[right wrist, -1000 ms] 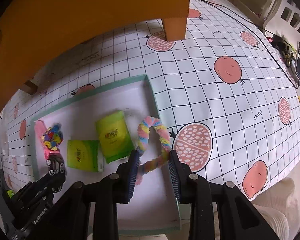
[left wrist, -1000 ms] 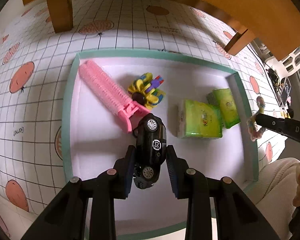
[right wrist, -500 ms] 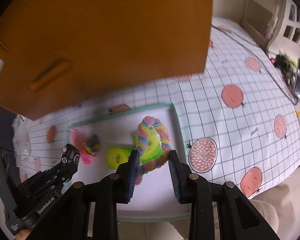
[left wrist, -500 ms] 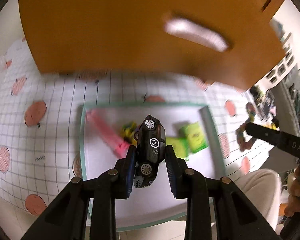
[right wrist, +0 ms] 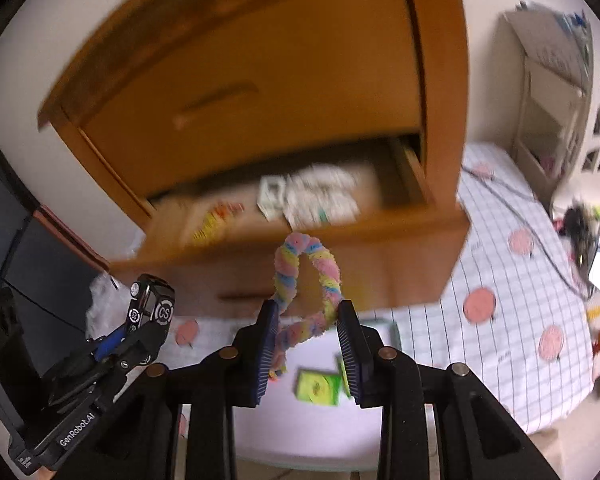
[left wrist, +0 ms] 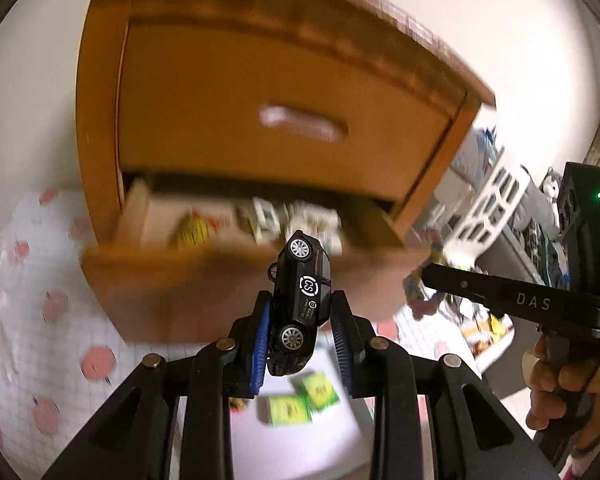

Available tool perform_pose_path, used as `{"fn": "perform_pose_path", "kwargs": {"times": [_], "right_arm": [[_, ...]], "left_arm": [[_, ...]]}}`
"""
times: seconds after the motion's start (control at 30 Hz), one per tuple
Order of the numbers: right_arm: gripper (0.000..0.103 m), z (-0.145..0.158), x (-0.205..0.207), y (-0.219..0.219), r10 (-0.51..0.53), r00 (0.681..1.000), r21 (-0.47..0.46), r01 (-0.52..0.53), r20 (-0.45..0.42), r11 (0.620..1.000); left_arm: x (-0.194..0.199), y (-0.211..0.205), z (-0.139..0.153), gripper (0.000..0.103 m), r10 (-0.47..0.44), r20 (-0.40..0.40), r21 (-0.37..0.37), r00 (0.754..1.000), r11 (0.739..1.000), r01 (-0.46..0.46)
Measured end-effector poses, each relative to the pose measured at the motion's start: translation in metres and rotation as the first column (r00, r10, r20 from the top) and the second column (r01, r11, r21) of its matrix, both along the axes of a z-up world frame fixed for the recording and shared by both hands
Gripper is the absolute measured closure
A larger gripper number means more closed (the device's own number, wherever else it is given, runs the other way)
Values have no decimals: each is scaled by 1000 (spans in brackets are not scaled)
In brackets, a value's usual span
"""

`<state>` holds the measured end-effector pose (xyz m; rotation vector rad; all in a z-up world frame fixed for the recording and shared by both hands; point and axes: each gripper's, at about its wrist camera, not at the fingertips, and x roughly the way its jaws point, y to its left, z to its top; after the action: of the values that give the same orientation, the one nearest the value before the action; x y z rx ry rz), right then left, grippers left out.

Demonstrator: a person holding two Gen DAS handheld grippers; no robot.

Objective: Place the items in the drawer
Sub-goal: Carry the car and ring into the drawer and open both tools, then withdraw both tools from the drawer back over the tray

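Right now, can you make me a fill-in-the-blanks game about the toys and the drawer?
1. The left gripper is shut on a black toy ____.
2. The right gripper is holding a fuzzy pastel ____.
3. The wooden drawer in front of both grippers is ____.
4. The packets left on the tray are ____ in colour.

Missing words: car; ring; open; green
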<state>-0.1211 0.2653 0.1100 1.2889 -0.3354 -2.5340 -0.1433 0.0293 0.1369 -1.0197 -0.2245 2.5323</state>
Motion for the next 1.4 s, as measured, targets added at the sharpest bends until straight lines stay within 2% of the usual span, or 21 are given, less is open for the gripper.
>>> {"fn": "perform_pose_path", "kwargs": {"times": [0.13, 0.27, 0.43, 0.7, 0.73, 0.83, 0.97, 1.0, 1.07, 1.1, 1.3, 1.37, 1.4], "right_arm": [[71, 32, -16, -11, 3, 999, 25, -2, -54, 1000], [71, 49, -31, -22, 1, 997, 57, 4, -73, 998], [71, 48, -53, -33, -8, 998, 101, 14, -61, 995], [70, 28, -73, -41, 10, 1000, 143, -6, -27, 990], [68, 26, -75, -42, 12, 1000, 143, -9, -25, 990], [67, 22, -77, -43, 18, 1000, 138, -15, -19, 990], [64, 17, -78, -45, 31, 999, 143, -29, -10, 989], [61, 16, -78, -45, 48, 999, 141, -47, -8, 989], [54, 15, -79, -45, 57, 998, 139, -57, -2, 989], [50, 14, -78, -46, 156, 988, 134, -154, 0, 979], [33, 12, -75, -49, 187, 982, 148, -184, -7, 972], [29, 11, -75, -49, 195, 981, 150, -192, -8, 970], [27, 10, -75, -50, 203, 979, 153, -200, -8, 968]], "left_arm": [[-24, -3, 22, 73, 39, -43, -11, 998, 999, -39], [-43, -9, 26, 73, 59, -55, -12, 997, 998, -60], [-60, -10, 18, 73, 70, -31, -39, 997, 997, -71], [-73, -10, -3, 72, 85, 14, -61, 996, 995, -84], [-74, -10, -3, 70, 86, 13, -62, 996, 994, -85], [-74, -13, -6, 52, 97, 21, -49, 995, 994, -96], [-73, -16, -7, 50, 104, 26, -43, 994, 994, -102], [-73, -16, -7, 49, 104, 27, -44, 994, 994, -103], [-73, -17, -8, 41, 106, 30, -41, 994, 994, -105], [-73, -17, -9, 39, 107, 32, -40, 994, 994, -105], [-76, -20, -13, 36, 135, 46, -56, 990, 990, -133], [-76, -22, -14, 20, 149, 40, -65, 988, 987, -147], [-75, -23, -14, 18, 156, 36, -66, 987, 986, -153]]}}
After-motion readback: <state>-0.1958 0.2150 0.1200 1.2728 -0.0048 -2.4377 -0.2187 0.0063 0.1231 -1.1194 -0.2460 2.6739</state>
